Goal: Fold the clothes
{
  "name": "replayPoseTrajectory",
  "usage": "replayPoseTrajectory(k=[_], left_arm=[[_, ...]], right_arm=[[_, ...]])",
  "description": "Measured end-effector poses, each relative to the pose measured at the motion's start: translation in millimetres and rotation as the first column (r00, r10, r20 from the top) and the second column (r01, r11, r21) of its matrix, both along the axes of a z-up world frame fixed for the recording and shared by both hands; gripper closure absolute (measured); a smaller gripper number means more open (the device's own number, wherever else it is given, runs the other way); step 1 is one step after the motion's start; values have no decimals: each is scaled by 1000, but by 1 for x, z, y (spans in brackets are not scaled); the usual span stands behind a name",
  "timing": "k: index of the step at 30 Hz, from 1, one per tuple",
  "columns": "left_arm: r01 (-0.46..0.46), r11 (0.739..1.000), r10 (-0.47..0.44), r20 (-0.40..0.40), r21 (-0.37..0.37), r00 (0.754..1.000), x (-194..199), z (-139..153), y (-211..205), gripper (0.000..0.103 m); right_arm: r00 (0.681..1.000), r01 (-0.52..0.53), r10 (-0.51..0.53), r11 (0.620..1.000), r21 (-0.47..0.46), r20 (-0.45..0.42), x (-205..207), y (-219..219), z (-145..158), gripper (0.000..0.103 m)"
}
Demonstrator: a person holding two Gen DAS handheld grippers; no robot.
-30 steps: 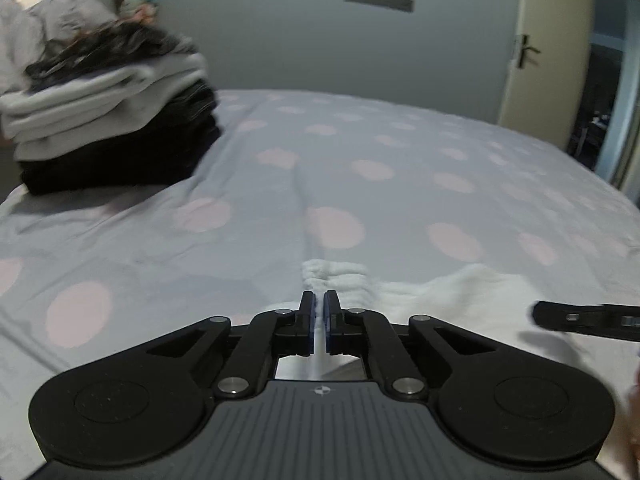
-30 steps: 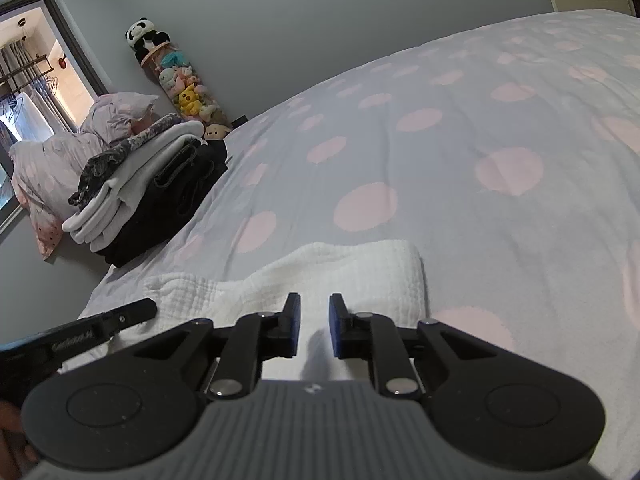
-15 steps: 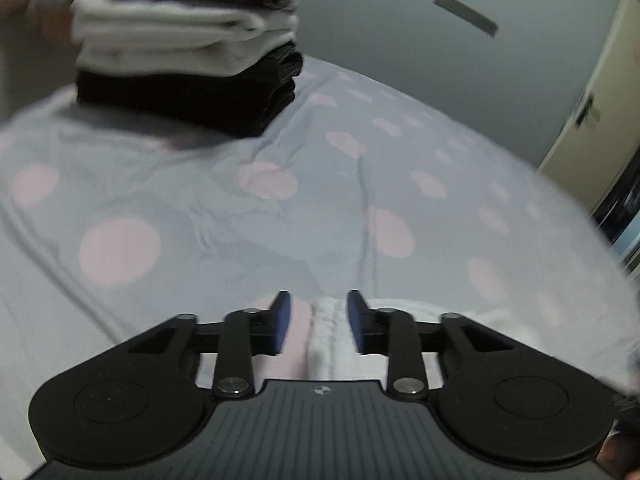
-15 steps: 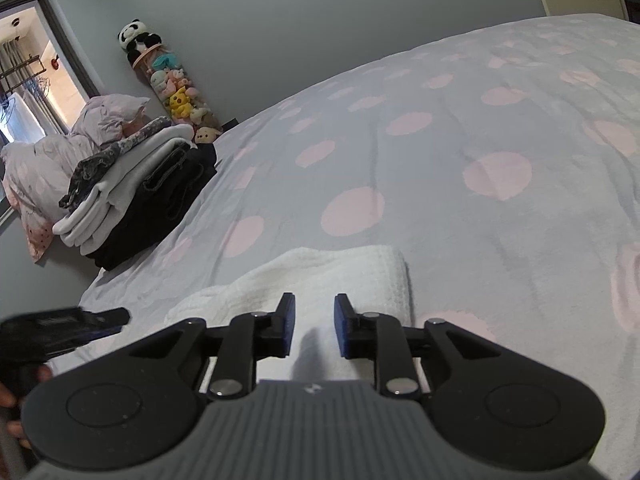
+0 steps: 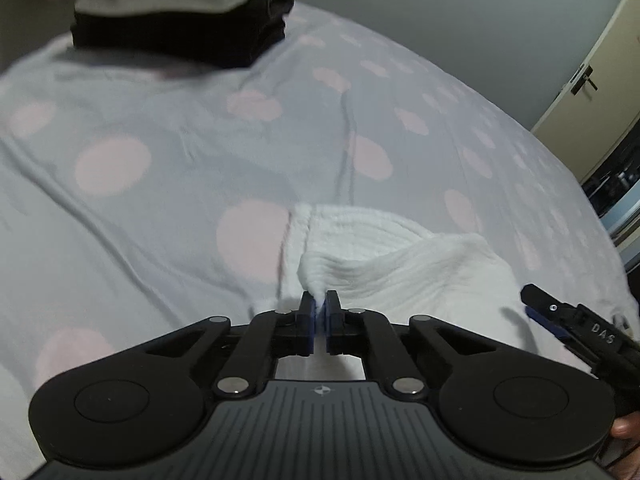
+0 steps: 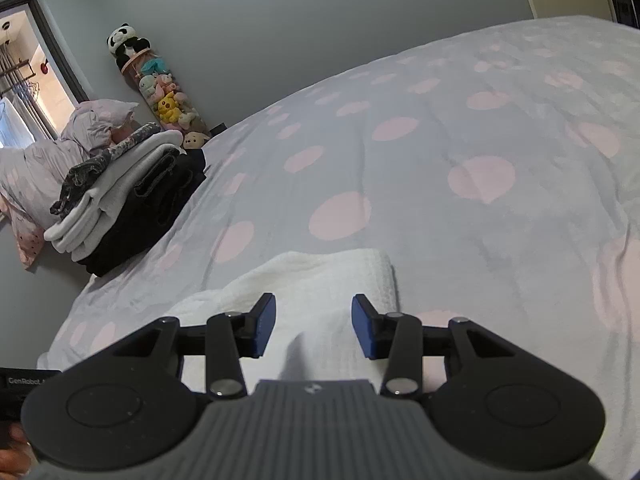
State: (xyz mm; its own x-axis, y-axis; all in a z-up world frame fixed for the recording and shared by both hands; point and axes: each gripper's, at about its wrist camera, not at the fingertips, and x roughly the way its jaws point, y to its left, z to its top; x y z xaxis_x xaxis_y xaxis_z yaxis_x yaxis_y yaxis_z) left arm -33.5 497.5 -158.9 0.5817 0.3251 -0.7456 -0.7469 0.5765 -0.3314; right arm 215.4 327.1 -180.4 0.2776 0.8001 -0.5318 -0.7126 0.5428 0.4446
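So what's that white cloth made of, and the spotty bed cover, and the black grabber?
The white cloth looks like soft cotton, maybe a waffle or crinkle weave: fine ridges show, and it bunches where the left gripper pinches it. The bed cover looks like smooth, thin woven fabric, matte, with soft creases. The gripper looks like matte black plastic with shiny metal pins and blue, possibly rubbery, pads.

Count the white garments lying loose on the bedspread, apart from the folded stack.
1. The white garment lies at the bedspread's near edge, one corner pinched by the left gripper. The folded stack sits far left; the grippers may hide more.
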Motion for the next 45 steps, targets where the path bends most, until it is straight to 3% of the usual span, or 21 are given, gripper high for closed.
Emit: replayPoseTrajectory(k=[3, 4, 7, 8, 10, 13, 18, 21, 24, 31, 33, 36, 39, 45], left_arm=[[-18, 1000, 17, -55, -24, 998, 1, -8, 4, 98], [-30, 999, 27, -76, -45, 997, 2, -13, 7, 92], [-70, 995, 63, -91, -71, 994, -1, -17, 10, 72], [-80, 994, 74, -78, -71, 994, -4, -13, 10, 61], [-98, 993, 94, -52, -66, 994, -11, -7, 10, 43], [-113, 987, 108, -50, -115, 993, -21, -7, 9, 42], [-109, 960, 99, -52, -259, 994, -22, -28, 16, 42], [-105, 959, 95, -50, -262, 994, -17, -34, 17, 41], [-88, 963, 87, -18, -254, 996, -12, -38, 20, 40], [-33, 977, 46, 56, -209, 997, 8, -47, 27, 41], [-26, 981, 37, 56, -191, 998, 12, -48, 27, 46], [-30, 988, 36, 35, -154, 999, 17, -48, 24, 60], [-22, 992, 25, 26, -127, 999, 23, -47, 19, 80], [-25, 998, 26, 13, -57, 1000, 24, -39, 8, 87]], right_arm=[[1000, 4, -4, 1000, -2, 8, 0, -1, 0, 57], [1000, 3, -3, 1000, -5, 8, 1, -1, -1, 57], [1000, 2, -2, 1000, -19, 3, 2, 1, -4, 56], [1000, 5, -5, 1000, -16, 1, 2, 0, -3, 56], [1000, 10, -10, 1000, -9, -5, 4, -2, -2, 47], [999, 27, -26, 1000, 14, -31, 8, -11, 2, 35], [989, 46, -50, 998, -34, -136, 17, -24, -5, 32], [984, 26, -39, 997, -73, -172, 17, -22, -15, 33], [989, 11, -25, 995, -95, -146, 14, -12, -21, 35], [989, -41, 32, 997, -60, -144, 17, -1, -33, 40], [987, -37, 29, 998, -50, -155, 21, 0, -35, 44], [986, -36, 28, 998, -44, -166, 23, 4, -38, 57], [987, -47, 39, 998, -50, -153, 21, 7, -38, 67], [999, -38, 36, 996, -86, -27, 4, 11, -27, 79]])
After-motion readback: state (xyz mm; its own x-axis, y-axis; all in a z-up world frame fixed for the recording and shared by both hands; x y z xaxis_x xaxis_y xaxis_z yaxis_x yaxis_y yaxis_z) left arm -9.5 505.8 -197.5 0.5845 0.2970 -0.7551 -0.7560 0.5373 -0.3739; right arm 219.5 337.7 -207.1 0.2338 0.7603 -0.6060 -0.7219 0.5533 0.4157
